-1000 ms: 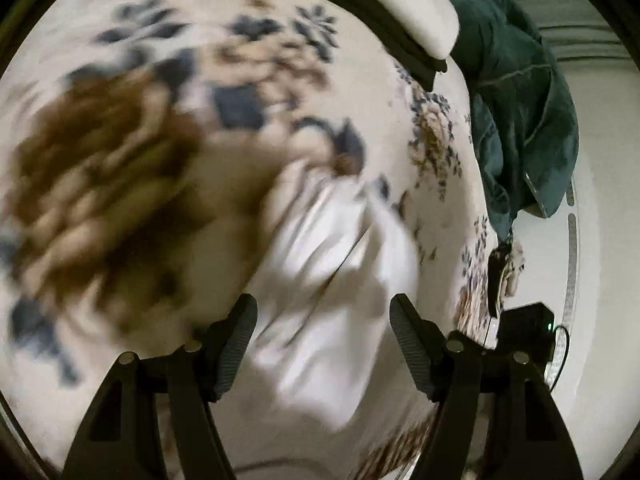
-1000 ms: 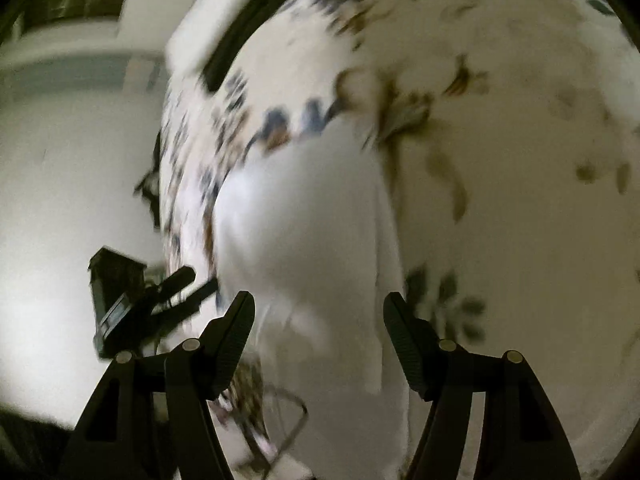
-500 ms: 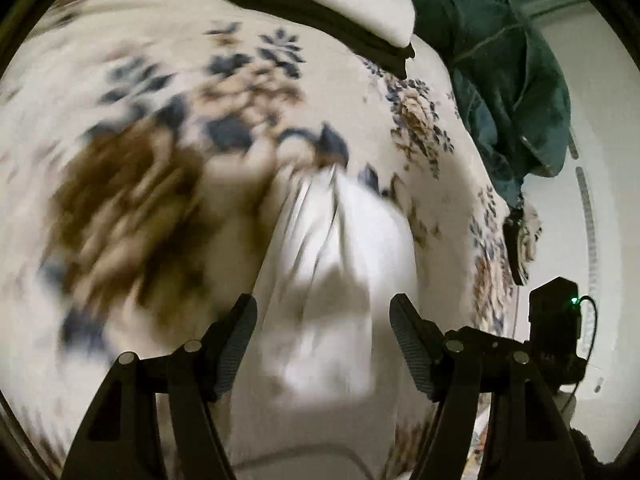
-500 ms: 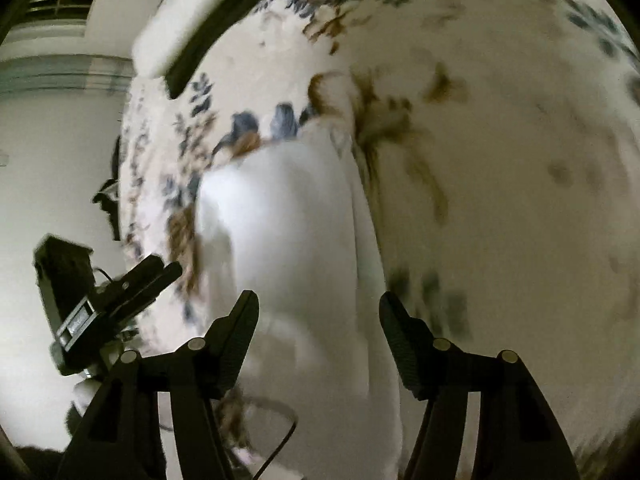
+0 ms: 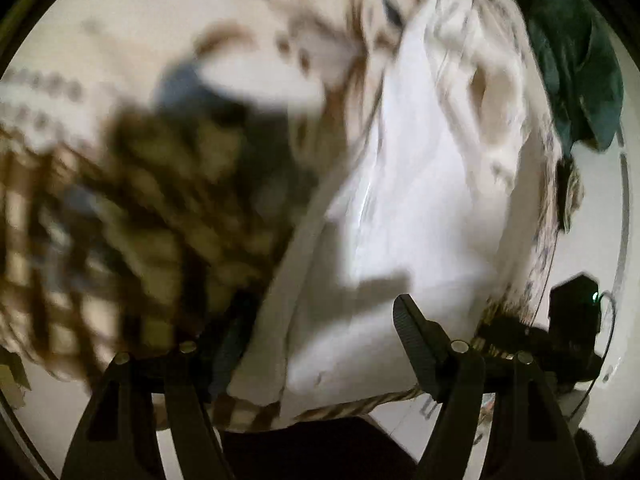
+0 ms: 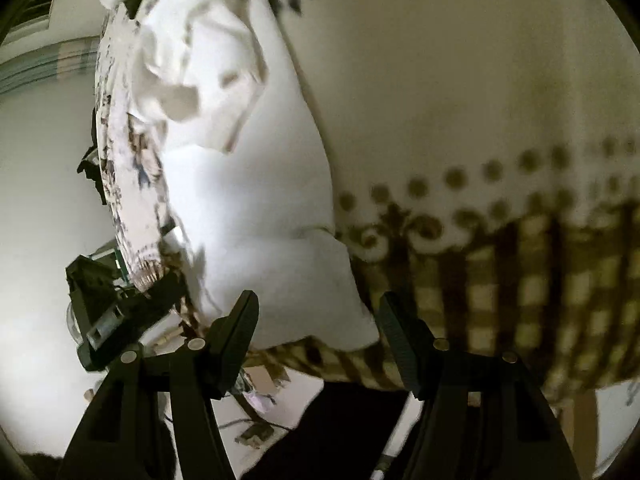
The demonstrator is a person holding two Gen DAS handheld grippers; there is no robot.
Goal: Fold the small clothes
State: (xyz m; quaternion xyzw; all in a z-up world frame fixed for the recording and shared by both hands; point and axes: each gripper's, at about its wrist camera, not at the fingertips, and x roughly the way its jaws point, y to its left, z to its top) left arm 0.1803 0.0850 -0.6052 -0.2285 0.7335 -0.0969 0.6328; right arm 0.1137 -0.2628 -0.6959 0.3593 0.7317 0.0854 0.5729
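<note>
Lying along the patterned cream bedspread's (image 6: pixel 460 92) edge – a small white cloth garment (image 6: pixel 256 200).
Left gripper (image 5: pixel 320 344) and right gripper (image 6: pixel 318 326) hover at its near hem, jaws apart – neither grips anything.

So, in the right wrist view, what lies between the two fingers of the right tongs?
The near edge of the white garment lies there, on the checked border of the tablecloth. The right tongs are open and do not grip it.
</note>
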